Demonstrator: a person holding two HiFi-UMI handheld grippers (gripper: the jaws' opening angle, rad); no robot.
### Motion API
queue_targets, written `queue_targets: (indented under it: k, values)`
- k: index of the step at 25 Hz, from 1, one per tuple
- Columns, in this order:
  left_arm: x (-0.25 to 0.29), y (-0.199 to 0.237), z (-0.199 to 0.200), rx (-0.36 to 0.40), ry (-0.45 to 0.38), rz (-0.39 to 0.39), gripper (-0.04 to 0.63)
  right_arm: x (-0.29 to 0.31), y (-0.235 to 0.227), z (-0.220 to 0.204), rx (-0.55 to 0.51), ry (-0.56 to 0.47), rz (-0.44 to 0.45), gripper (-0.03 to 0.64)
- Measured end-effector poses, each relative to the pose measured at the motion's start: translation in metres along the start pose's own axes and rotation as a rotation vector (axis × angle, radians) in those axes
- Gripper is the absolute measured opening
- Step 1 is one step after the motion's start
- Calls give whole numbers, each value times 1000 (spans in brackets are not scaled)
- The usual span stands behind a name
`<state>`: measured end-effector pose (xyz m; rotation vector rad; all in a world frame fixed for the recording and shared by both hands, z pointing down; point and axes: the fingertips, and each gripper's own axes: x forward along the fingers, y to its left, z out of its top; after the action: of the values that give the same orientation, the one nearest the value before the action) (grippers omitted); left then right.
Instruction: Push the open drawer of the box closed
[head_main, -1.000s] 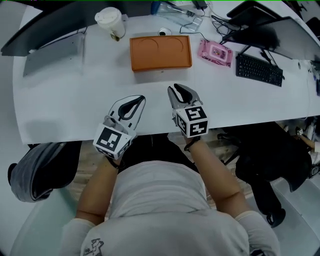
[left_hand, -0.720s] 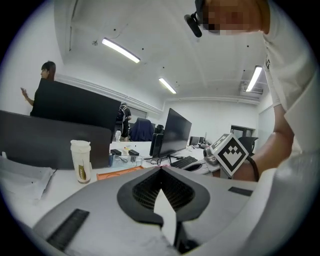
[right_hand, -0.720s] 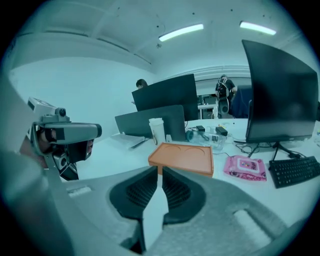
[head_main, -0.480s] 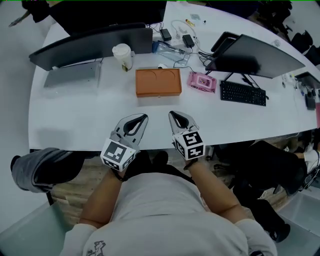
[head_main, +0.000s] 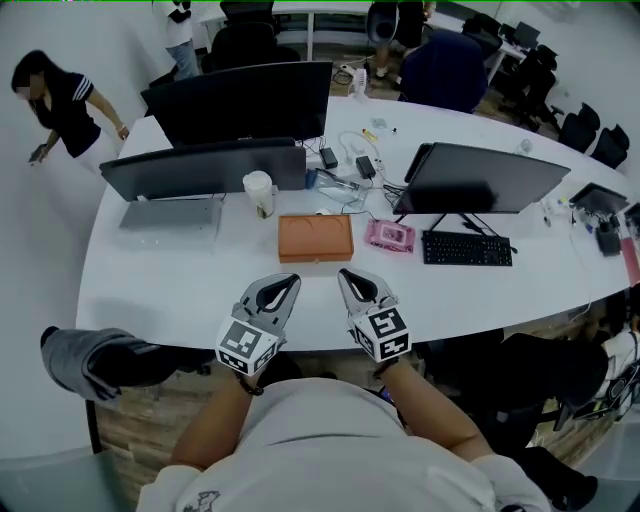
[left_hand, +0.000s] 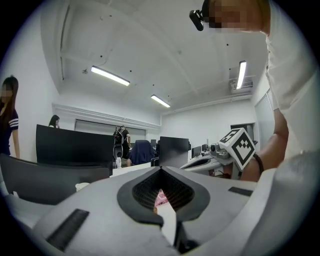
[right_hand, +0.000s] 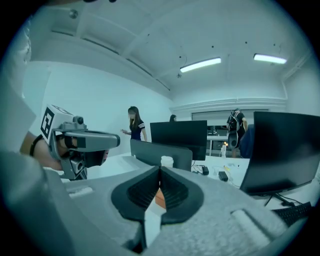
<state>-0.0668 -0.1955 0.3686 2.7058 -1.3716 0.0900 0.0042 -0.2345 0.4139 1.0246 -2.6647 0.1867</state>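
The orange box (head_main: 315, 238) lies flat on the white desk (head_main: 170, 280), in front of the monitors. Its front face looks flush from here; no drawer shows standing out. Both grippers hang in the air near the desk's front edge, well short of the box and apart from it. My left gripper (head_main: 291, 281) is shut, its tips meeting (left_hand: 160, 169) with nothing between them. My right gripper (head_main: 343, 273) is shut and empty as well (right_hand: 160, 169). A sliver of the orange box (right_hand: 159, 199) shows through the right gripper's gap.
A paper cup (head_main: 259, 190), a pink pack (head_main: 389, 236), a black keyboard (head_main: 467, 248), a laptop (head_main: 172, 212) and cables share the desk with several monitors (head_main: 485, 175). A person (head_main: 60, 105) stands at the far left. A chair with a grey jacket (head_main: 90, 360) sits at lower left.
Both grippers have risen side by side away from the desktop. The head view has pulled up and back, so the box looks smaller and more of the room shows.
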Motion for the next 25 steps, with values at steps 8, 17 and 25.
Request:
queue_targets:
  k: [8,17,25]
  values:
    - [1,-14,32,52,-52,14,-2,-27,-1,48,-44,-112,13,3]
    - [-26,-28,38,69,-49,61,-2,-45,10,44,-46,-118,59,3]
    - [-63,-36,40,76,-53,65,-2,-60,42,42,-54,-130,70,3]
